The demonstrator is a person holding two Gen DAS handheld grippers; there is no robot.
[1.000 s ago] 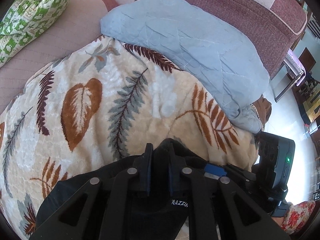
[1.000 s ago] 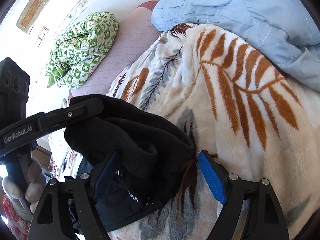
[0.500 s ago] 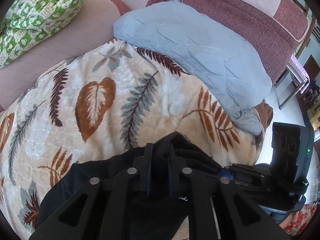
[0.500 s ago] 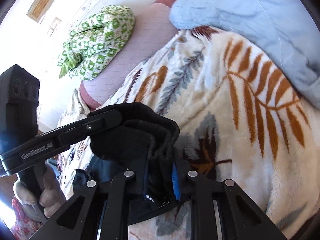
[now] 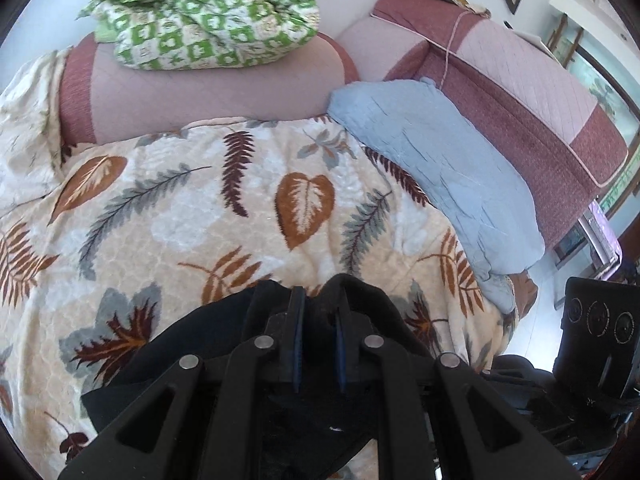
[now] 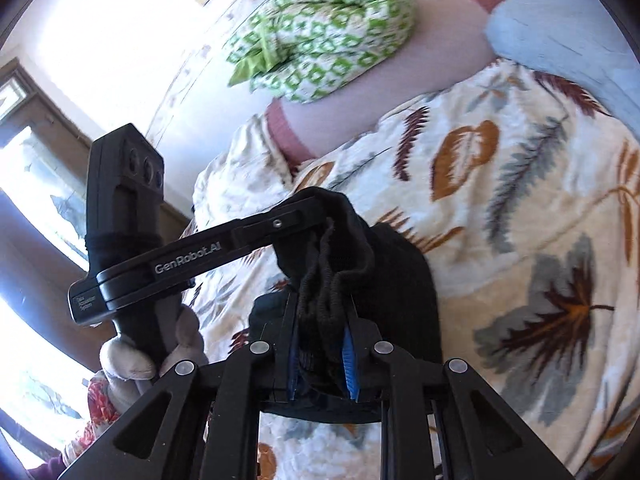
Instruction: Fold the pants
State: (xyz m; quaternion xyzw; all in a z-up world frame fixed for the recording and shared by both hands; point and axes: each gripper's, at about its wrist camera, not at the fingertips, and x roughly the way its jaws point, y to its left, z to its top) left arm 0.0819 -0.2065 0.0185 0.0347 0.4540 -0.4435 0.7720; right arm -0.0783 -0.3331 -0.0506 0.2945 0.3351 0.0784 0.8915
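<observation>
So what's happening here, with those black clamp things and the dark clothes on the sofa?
A person is folding a pair of black pants on a leaf-patterned blanket spread over a sofa, using a hand-held tool in each hand. The right tool is shut on a bunched, ribbed edge of the pants, and the left tool is shut on another part of them. The fabric is gathered up between the two tools, not laid flat yet. A light blue quilt and a green patterned quilt lie farther back.

The pants [image 5: 352,300] are being pinched between both grippers over the leaf blanket [image 5: 180,220]; ahead-right a quilt [image 5: 440,152] is lying against the sofa back [image 5: 540,112], a bundle [image 5: 208,12] ahead-left.
</observation>
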